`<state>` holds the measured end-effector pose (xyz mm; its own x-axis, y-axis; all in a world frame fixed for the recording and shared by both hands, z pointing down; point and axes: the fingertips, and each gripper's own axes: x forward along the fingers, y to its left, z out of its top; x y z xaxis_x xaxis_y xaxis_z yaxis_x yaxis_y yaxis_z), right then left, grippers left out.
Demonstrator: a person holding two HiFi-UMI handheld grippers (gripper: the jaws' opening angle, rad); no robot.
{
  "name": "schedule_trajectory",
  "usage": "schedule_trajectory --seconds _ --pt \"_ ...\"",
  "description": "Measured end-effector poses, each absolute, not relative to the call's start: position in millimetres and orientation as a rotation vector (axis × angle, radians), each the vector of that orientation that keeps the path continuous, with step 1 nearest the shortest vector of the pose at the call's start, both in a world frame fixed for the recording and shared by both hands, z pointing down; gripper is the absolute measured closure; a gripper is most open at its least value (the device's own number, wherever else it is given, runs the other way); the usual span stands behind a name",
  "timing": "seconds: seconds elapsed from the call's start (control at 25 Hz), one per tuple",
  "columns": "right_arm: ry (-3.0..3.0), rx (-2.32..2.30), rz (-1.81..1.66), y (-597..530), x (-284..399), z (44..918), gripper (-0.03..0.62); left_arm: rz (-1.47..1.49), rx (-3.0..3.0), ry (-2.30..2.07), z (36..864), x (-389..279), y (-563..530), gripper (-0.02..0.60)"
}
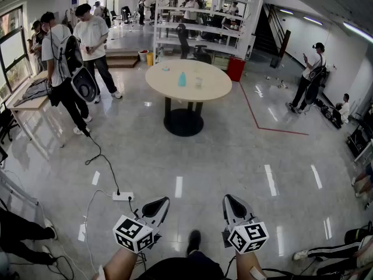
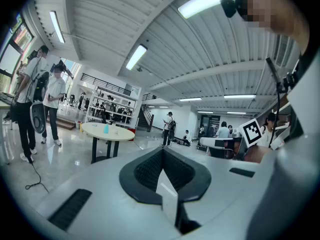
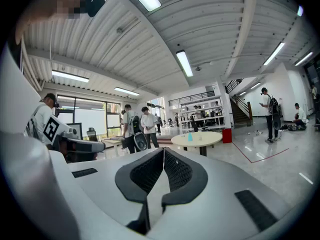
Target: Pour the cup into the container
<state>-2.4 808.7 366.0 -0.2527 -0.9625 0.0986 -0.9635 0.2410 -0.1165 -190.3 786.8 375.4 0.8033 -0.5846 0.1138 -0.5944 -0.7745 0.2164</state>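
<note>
Cup (image 1: 199,82), probably the clear one, stands upright on the round table (image 1: 166,85).

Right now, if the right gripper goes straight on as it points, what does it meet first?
The right gripper has open floor ahead; then probably the round table, depth unclear.

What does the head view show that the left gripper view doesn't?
Only the head view: the white power strip on the floor and the person's dark shoe.

Only the left gripper view: the ceiling lights, and the left gripper close up, its jaws shut together with nothing between them.

Both: the round table with the blue bottle on it, far from the grippers, and the people standing to its left.
</note>
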Motion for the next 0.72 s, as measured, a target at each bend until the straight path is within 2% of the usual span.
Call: schedule_trajectory --seconds 0.28,0.48,0.72 --pt "-2.459 1.882 0.181 737 75 358 0.588 0.053 2.719 -0.971 367 -116 713 0.594" --pt "-2.484 1.787 0.105 677 112 351 0.588 0.038 2.725 -1.018 354 -79 659 0.594" --pt "-2.532 1.787 0.197 613 142 359 0.588 0.07 2.73 -1.008 357 -41 607 0.594"
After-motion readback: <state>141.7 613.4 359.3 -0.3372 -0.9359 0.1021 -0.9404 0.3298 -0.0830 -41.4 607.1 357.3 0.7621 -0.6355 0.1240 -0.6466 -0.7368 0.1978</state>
